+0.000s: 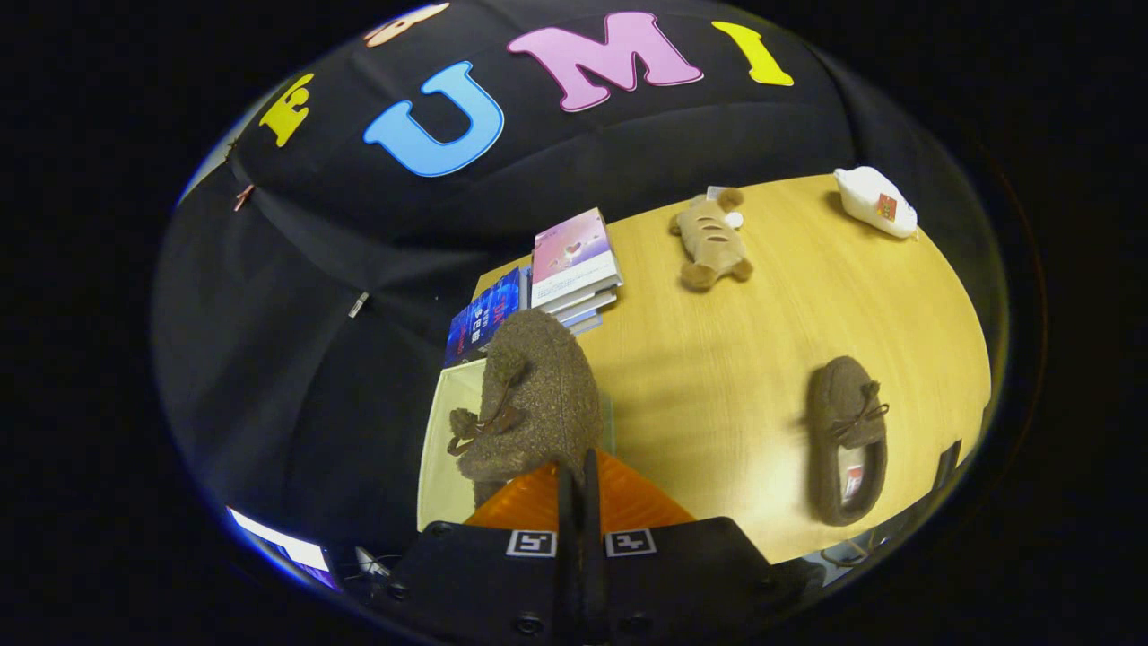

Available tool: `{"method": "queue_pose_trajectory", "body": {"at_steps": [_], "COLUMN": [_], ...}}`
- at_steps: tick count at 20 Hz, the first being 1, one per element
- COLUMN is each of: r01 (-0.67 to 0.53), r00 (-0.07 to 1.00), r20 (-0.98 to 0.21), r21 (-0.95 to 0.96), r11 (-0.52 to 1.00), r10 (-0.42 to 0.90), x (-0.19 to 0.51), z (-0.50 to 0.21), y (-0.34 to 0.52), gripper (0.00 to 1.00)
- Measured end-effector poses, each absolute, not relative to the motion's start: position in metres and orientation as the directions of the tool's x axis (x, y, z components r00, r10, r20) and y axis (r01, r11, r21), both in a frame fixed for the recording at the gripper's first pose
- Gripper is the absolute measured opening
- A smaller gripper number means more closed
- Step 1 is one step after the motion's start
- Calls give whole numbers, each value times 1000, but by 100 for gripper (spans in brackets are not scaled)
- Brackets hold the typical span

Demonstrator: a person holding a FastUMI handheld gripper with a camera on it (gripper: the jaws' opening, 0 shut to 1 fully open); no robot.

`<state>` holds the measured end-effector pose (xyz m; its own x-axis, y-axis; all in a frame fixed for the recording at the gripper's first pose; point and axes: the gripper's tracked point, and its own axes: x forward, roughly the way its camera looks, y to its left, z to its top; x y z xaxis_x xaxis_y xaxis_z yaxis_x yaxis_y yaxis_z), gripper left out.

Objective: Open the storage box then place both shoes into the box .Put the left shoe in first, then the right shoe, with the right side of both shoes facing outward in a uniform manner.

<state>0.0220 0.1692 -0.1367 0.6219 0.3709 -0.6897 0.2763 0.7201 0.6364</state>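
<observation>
The gripper (578, 484), fingers nearly together and apparently pinching a brown shoe (536, 395) just ahead, should lower it gently into the open box (444, 467) beneath, side outward.

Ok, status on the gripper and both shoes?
Gripper shut on held shoe, above the storage box. Other shoe on table. Books just beyond.

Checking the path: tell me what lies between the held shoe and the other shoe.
Gripper view: bare tabletop. The tongs are shut on the held shoe; the other shoe lies apart on the table.
</observation>
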Motion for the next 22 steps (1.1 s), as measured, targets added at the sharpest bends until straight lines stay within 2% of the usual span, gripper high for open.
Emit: {"method": "queue_pose_trajectory", "body": {"at_steps": [5, 22], "r01": [282, 383], "r00": [573, 485], "r20": [-689, -763], "r21": [674, 624], "r11": [682, 681], "r10": [444, 427], "x": [36, 87], "z": [-133, -184], "y": [237, 336], "gripper": [5, 5]}}
